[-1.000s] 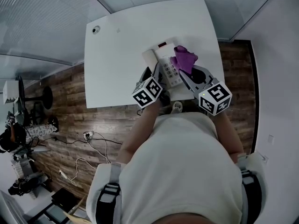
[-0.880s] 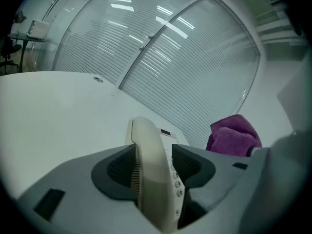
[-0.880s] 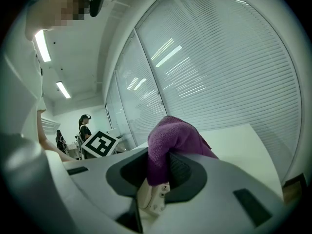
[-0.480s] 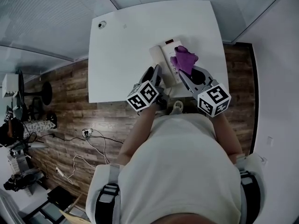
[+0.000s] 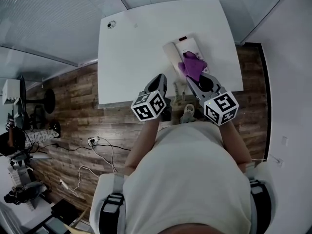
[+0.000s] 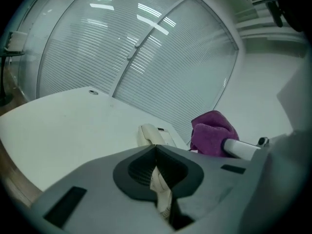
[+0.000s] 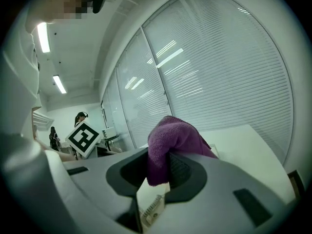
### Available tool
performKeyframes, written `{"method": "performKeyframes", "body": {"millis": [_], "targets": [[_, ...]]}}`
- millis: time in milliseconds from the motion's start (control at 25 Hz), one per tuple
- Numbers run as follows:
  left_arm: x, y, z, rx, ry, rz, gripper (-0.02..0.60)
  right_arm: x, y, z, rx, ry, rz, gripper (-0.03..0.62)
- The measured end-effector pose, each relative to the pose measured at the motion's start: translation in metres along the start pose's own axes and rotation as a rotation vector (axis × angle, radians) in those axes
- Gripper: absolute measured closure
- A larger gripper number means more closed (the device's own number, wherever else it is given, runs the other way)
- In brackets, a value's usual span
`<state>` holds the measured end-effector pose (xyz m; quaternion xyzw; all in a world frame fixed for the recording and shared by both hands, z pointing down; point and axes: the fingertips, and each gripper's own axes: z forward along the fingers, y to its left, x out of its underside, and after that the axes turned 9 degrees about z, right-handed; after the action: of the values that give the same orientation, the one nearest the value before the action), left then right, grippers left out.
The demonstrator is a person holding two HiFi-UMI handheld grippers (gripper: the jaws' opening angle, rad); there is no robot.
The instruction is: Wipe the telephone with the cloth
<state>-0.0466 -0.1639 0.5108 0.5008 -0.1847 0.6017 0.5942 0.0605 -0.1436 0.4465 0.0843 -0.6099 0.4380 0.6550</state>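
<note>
You're at a smooth white table (image 5: 136, 48) with rounded corners, standing on dark wood planks (image 5: 68, 106). Slatted blinds (image 6: 146, 57) behind glass close off the far side. The telephone (image 5: 181, 52) (cream plastic, boxy, handset along its left) lies on the table's right half. Your right gripper (image 5: 194, 79) is clamped on the cloth (image 5: 191, 66), a fuzzy purple bunch over the telephone's keys. Your left gripper (image 5: 161, 79), just left of the telephone, has just closed, tips touching. A cream coiled cord (image 6: 161, 189) shows behind them.
</note>
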Motion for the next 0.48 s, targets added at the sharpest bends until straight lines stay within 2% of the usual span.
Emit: {"method": "performKeyframes", "body": {"millis": [320, 480], "targets": [[0.015, 0.014, -0.047, 0.061, 0.044, -0.003, 0.560, 0.025, 0.048, -0.006, 0.049, -0.009, -0.007, 0.505], [0.026, 0.022, -0.074, 0.079, 0.072, 0.048, 0.560, 0.039, 0.077, -0.010, 0.056, -0.017, -0.017, 0.505]]}}
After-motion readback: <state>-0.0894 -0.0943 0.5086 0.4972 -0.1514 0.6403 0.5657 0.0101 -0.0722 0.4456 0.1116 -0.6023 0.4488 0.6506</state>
